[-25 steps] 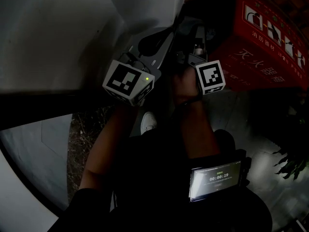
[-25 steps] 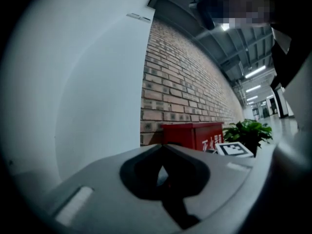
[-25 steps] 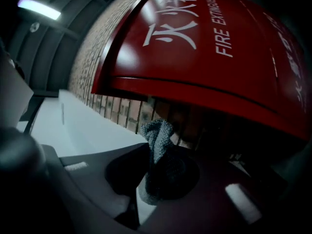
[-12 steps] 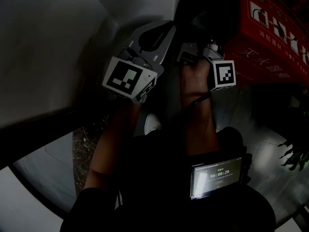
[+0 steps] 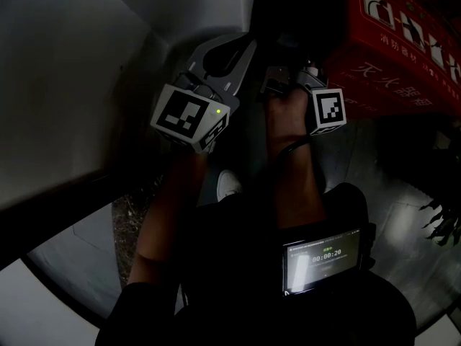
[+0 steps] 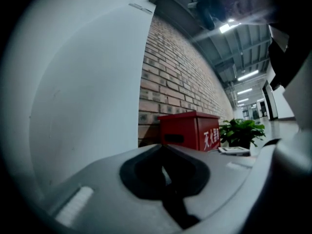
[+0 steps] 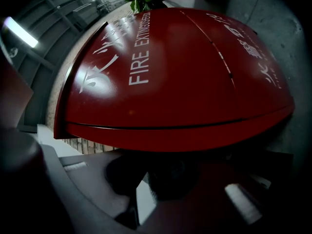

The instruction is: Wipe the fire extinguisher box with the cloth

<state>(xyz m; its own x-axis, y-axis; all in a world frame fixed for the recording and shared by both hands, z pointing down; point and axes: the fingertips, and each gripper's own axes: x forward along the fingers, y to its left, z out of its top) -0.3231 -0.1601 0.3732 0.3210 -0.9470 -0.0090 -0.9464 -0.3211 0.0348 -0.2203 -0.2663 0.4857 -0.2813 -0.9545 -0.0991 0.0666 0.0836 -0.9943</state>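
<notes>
Right hand-held gripper (image 7: 142, 195) tight on dark cloth (image 7: 173, 176), near red "FIRE"-lettered box (image 7: 185, 82)

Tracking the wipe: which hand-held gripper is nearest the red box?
The right hand-held gripper, gripping a dark cloth close to the fire extinguisher box; the left hand-held gripper is farther off.

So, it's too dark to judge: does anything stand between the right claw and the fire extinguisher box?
Nothing visible does. The right claw, shut on what looks like the dark cloth, faces the fire extinguisher box directly, close up.
</notes>
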